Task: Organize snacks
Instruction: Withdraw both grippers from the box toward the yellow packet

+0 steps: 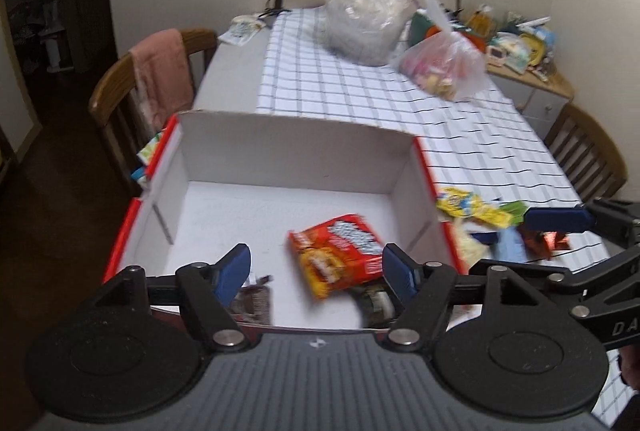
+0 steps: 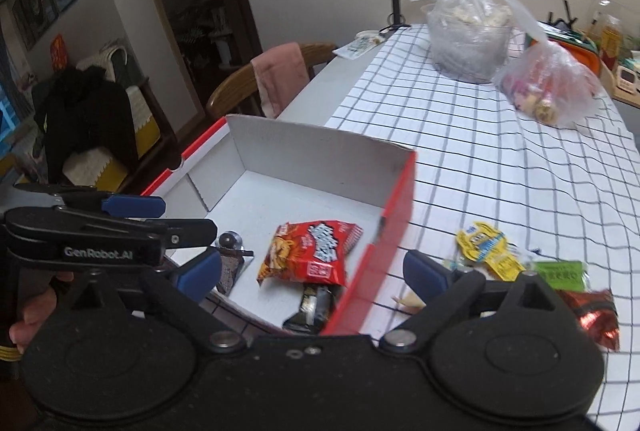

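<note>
Snacks: red packet (image 1: 338, 255) lies inside my box (image 1: 296, 147), near its front wall.
Left tongs (image 1: 316, 267): spread apart, empty.
Right tongs (image 2: 312, 271): wide apart, empty.

Both wrist views look steeply down, close over the white box (image 1: 280, 159), sharing it and the checked tablecloth (image 2: 480, 151).

The box (image 1: 296, 151) stands open above; its far half is bare behind the red packet (image 1: 340, 255).
</note>
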Motion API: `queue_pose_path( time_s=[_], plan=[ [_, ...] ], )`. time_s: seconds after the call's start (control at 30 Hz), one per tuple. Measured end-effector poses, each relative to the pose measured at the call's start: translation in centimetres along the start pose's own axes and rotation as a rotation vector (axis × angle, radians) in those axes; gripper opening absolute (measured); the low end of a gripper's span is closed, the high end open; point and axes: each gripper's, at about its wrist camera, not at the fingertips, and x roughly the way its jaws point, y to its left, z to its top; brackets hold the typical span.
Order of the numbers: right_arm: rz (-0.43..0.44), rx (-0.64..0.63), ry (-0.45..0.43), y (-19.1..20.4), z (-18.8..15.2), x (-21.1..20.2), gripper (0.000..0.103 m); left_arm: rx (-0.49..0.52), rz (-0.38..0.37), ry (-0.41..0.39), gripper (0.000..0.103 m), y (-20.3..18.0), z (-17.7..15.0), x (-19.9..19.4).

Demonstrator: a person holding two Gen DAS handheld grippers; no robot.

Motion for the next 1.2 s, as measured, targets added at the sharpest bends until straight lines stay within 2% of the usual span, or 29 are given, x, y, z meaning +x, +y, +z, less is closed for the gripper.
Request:
queue_pose_path(
  time_s=[0.13, 0.4, 0.6, 0.7, 0.97, 1.2],
  plan=[
    [-0.002, 0.018, -0.035, -1.8, -1.4, -2.2, 0.103, 0.020, -0.027, -0.028, 0.076, -2.1, -0.2, -0.7],
    [-0.063, -0.003, -0.037, -5.2, -4.9, -5.5, 0.103, 0.029, -0.089, -0.035, 0.080, -6.3, -1.5, -0.6],
    [-0.093, -0.015, 0.021, -8.2, -8.1, -6.3, 0.103, 0.035, -0.133, 0.010, 0.080, -9.6, -3.2, 0.8],
    [-0.102, -0.037, 0.048, -9.6, -9.3, -6.6, 0.103, 0.081, -0.159, 0.025, 0.080, -11.7, -4.3, 1.4],
    [-0.184, -0.005, 0.069, -15.7, -9.7, -6.7, 0.103, 0.210, -0.210, 0.057, 0.080, -17.1, -6.0, 4.1],
    [-0.226, 0.059, 0.046, -19.9, -8.9, -5.0, 0.103, 0.290, -0.240, 0.114, 0.080, -21.3, -6.6, 7.5]
  ],
)
